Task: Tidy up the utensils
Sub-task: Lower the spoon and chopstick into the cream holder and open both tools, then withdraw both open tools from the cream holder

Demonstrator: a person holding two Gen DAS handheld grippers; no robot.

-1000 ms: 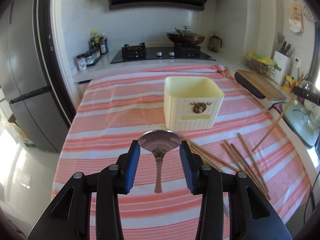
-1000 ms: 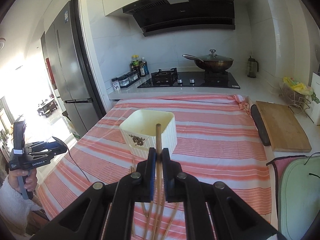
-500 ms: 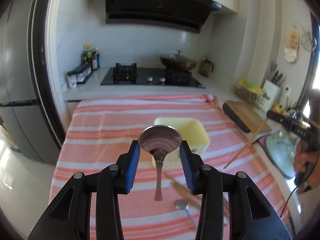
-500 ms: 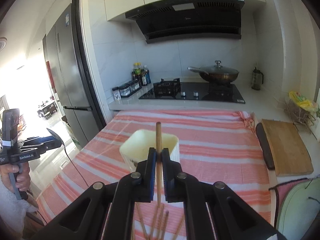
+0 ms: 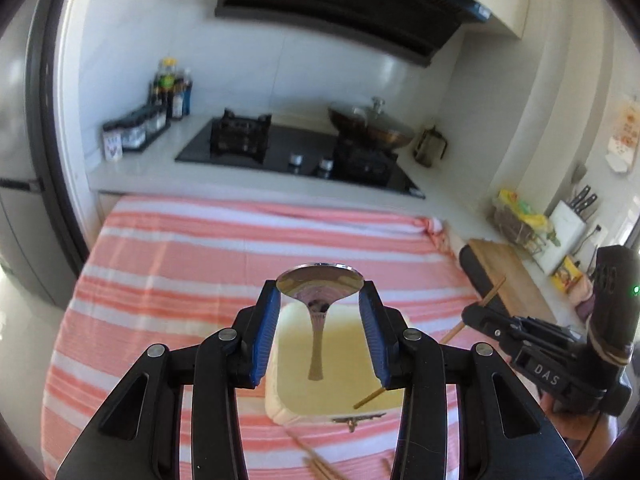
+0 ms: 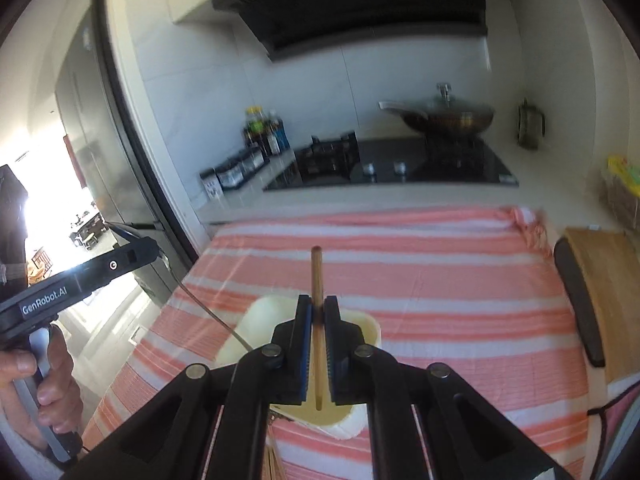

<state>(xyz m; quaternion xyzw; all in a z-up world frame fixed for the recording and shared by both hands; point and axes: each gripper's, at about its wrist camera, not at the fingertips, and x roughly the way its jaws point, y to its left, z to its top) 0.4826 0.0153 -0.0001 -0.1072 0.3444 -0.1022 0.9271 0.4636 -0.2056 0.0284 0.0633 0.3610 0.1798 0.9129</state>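
The left gripper (image 5: 320, 334), black-armed with blue ribbed pads, is clamped on the bowl of a polished steel spoon (image 5: 320, 286); the round, mirror-bright bowl is pinched edge to edge between the pads and its slim handle hangs straight down between the fingers. Directly below it sits the cream plastic square container (image 5: 332, 364), smooth-walled with rounded corners and a small bronze ornament on its near face, so the handle tip hovers over the open mouth.

The right gripper (image 6: 318, 348) is closed tight on a thin round wooden chopstick (image 6: 317, 276), which stands upright through the ribbed pads, blunt end above them and lower end pointing into the same container (image 6: 256, 320) under the fingers. In the left wrist view that chopstick (image 5: 370, 398) slants down from the right gripper (image 5: 476, 316) into the container's right side.

The container rests on a soft woven cloth with orange and white stripes (image 5: 208, 256). More wooden chopsticks (image 5: 320, 466) lie loose on the cloth just below the left fingers.
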